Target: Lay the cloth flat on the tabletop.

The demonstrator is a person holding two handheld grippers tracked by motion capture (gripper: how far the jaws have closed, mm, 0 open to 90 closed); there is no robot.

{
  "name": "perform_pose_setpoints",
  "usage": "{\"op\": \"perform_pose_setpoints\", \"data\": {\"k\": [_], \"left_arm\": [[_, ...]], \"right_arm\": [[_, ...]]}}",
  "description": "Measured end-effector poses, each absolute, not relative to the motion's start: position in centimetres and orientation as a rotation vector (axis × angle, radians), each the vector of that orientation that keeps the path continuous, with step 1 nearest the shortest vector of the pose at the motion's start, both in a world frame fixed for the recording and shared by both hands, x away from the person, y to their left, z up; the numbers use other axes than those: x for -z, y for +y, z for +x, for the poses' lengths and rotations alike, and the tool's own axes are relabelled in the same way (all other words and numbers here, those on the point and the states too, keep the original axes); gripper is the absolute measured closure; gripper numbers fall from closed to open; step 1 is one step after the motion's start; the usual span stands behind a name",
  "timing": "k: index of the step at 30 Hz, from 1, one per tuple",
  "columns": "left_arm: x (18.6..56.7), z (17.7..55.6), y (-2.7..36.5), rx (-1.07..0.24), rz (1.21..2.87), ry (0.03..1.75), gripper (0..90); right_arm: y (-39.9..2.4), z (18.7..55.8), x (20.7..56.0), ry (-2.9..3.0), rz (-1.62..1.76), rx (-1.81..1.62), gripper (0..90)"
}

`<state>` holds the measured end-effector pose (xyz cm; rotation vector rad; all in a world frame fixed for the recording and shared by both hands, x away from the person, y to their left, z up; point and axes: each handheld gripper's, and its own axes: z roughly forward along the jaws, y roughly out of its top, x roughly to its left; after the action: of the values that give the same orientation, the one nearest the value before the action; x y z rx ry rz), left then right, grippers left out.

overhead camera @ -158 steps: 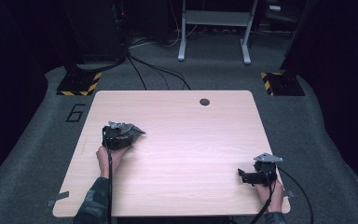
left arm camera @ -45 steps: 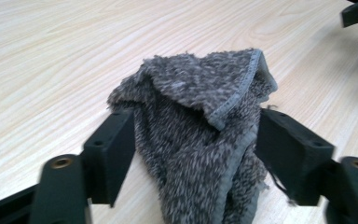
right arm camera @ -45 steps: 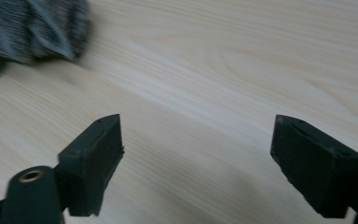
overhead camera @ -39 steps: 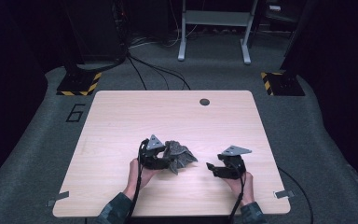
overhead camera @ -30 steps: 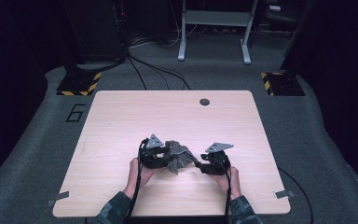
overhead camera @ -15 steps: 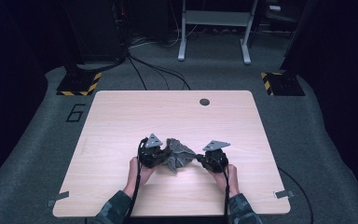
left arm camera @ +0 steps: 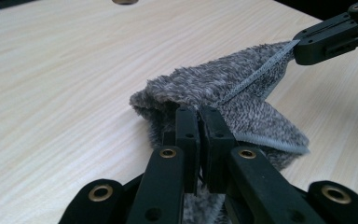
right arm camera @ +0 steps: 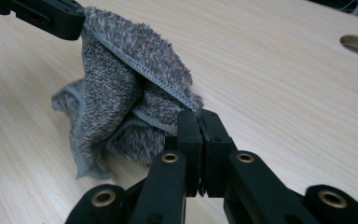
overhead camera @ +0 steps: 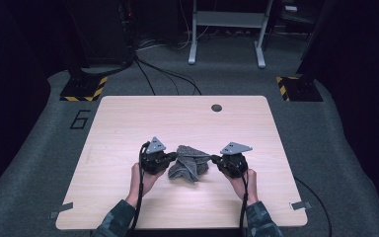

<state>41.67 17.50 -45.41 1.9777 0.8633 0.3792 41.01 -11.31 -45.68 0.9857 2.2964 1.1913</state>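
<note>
Both tools clamp the grey towel [overhead camera: 188,165] — left tool [left arm camera: 199,122], right tool [right arm camera: 197,122] (pinched edges hidden between jaws).

The part of the cloth [left arm camera: 223,88] between the left gripper [left arm camera: 198,116] jaws is hidden, and its lower part goes behind the black arms. At the right gripper [right arm camera: 197,122] the pinched corner is covered the same way. From above, the bottom edge cuts both sleeves [overhead camera: 116,222], and the gripper bodies cover the cloth corners. The other gripper's jaw is cut by the frame edge in each gripper view.
</note>
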Motion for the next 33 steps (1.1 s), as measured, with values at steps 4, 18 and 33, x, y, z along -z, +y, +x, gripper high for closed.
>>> {"op": "perform_pose_setpoints", "data": {"k": [4,18,33], "left_arm": [[45.2,41.9,17.6,-0.394,1.973,0.882,82.8],[47.6,39.0,15.1,-0.248,1.963,0.959,33.3],[48.8,37.4,10.8,-0.319,2.065,0.915,28.0]], "right_arm": [[-11.0,40.7,44.7,2.280,0.963,-1.211,88.4],[-9.8,40.8,44.8,2.274,0.968,-1.178,88.3],[-9.9,40.8,45.2,2.267,0.980,-1.198,88.2]]}}
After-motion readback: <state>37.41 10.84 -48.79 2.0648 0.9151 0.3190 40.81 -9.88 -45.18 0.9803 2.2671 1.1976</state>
